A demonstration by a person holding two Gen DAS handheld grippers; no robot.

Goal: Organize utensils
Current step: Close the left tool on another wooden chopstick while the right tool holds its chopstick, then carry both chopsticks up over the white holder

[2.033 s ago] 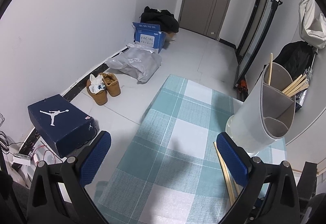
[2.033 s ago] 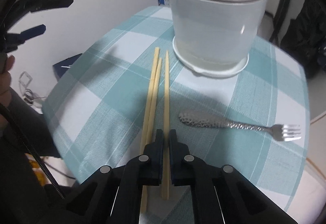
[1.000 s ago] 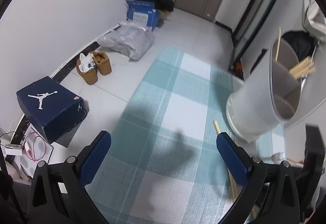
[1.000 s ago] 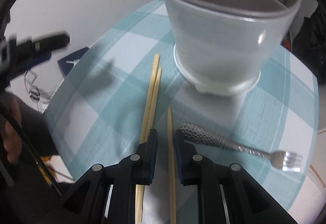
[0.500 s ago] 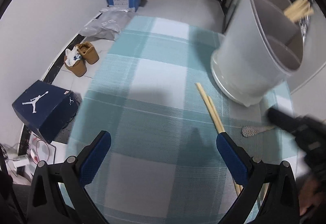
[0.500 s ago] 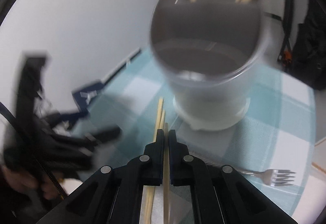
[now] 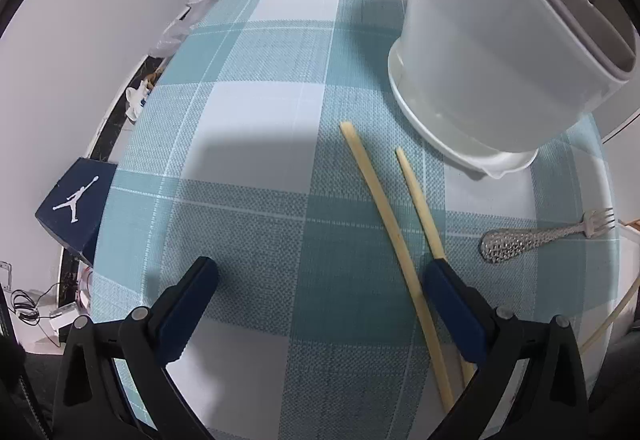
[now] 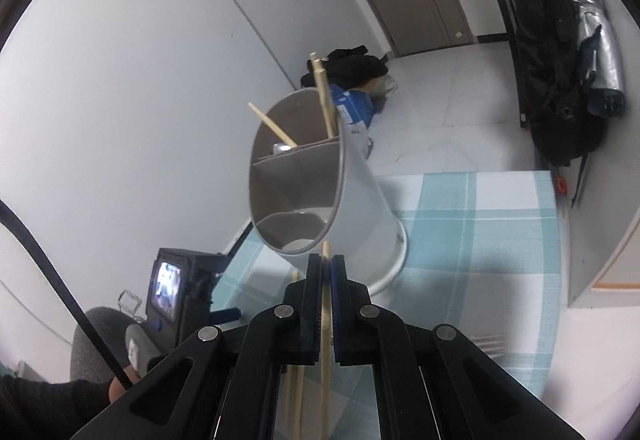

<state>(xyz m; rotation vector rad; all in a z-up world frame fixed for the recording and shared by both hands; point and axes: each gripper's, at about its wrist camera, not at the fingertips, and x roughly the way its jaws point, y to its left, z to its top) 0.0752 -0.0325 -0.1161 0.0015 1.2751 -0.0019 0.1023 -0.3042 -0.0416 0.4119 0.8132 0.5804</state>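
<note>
Grey divided utensil holder [image 8: 320,176] stands on the teal checked tablecloth [image 7: 256,168]; far compartment holds several wooden chopsticks [image 8: 325,100], near compartment looks bare inside. Right gripper [image 8: 326,272] is clamped on a single chopstick [image 8: 327,304], tip up just below the holder's rim. Left gripper [image 7: 320,280] fingers spread wide, gripping nothing, low over the cloth; two loose chopsticks [image 7: 384,216] lie near its right finger, contact unclear. Hammered metal fork [image 7: 544,236] lies beside the holder's base

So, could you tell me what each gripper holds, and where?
The right gripper pinches one chopstick just below its upper tip; the left gripper holds nothing.
</note>
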